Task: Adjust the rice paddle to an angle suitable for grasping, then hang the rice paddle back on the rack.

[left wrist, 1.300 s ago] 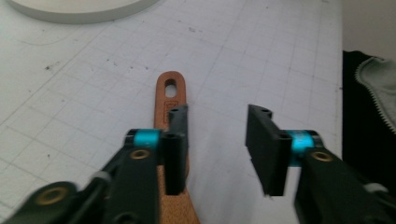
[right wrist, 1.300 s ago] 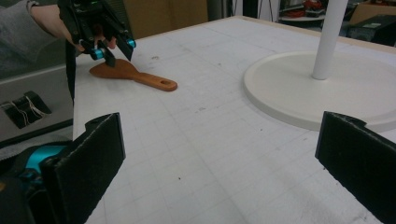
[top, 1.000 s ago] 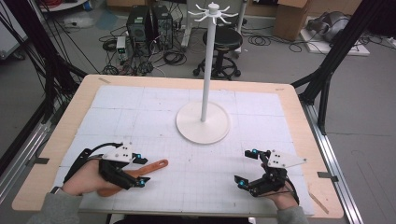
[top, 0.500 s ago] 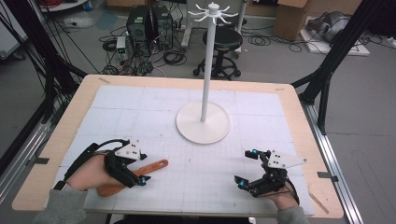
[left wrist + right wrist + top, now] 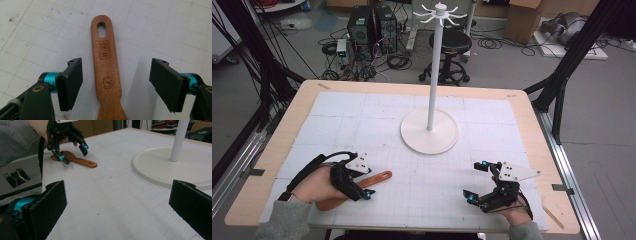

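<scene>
Cables, computer towers and a black stool are crowding the floor behind the desk (image 5: 532, 130), whose white gridded mat is carrying a white hook stand (image 5: 430, 131) near its middle. From the high view, the left tool (image 5: 368, 187) is hanging over a wooden spatula (image 5: 377, 178) lying flat near the front left of the mat, handle end pointing toward the stand. The right tool (image 5: 477, 181) is resting at the front right, well apart from the spatula, spread and holding nothing.

Looking along the left gripper view, the left tool (image 5: 116, 83) is standing wide open, one black pad on either side of the spatula handle (image 5: 106, 65), with clear gaps on both sides, so nothing is being pinched. The handle's hanging hole is lying just ahead of the pads. This looks like the approach step of a pickup: the next move is calling for a small drop to the mat and a squeeze across the narrow handle, keeping the hole free if it is meant for a hook.

In the right gripper view, the right tool (image 5: 117, 210) is gaping wide over bare mat, the stand's base (image 5: 155, 167) ahead at right, and the left tool (image 5: 72, 151) is poised over the spatula (image 5: 80, 161) farther off.
</scene>
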Demonstrator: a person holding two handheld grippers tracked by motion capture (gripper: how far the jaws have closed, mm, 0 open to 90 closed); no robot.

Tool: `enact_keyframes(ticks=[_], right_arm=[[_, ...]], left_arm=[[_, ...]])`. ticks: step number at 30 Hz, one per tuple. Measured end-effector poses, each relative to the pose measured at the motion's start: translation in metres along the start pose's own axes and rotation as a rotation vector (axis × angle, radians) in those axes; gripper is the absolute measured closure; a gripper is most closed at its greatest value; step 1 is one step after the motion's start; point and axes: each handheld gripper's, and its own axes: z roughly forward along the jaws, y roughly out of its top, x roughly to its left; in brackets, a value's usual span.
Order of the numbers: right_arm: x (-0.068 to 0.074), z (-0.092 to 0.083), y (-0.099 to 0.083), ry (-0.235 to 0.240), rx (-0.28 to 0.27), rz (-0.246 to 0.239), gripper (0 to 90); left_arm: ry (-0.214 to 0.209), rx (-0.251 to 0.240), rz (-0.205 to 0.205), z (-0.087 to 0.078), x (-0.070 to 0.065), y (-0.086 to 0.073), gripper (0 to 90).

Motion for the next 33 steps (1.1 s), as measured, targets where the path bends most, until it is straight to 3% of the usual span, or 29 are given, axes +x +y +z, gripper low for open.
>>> enact_keyframes(ticks=[8,20,25,26,33], right_arm=[[-0.0028,0.0000,-0.0024,0.003,0.002,0.009,0.0],[0.0011,0.0016,-0.0002,0.013,0.002,-0.002,0.0],[-0.0034,0.0006,-0.0013,0.006,-0.007,0.013,0.0],[-0.0020,0.0008,-0.0009,0.014,-0.008,0.008,0.0],[0.0005,0.0016,-0.0003,0.018,-0.001,0.002,0.0]], left_arm=[[-0.009,0.033,-0.009,0.0049,0.0077,-0.0024,36.1],[-0.014,0.024,-0.013,0.0042,0.0080,-0.0041,39.7],[-0.013,0.025,-0.015,0.0020,0.0095,-0.0050,47.8],[-0.015,0.029,-0.010,0.0013,0.0096,-0.0048,53.2],[-0.012,0.042,-0.010,0.0001,0.0067,-0.0041,58.3]])
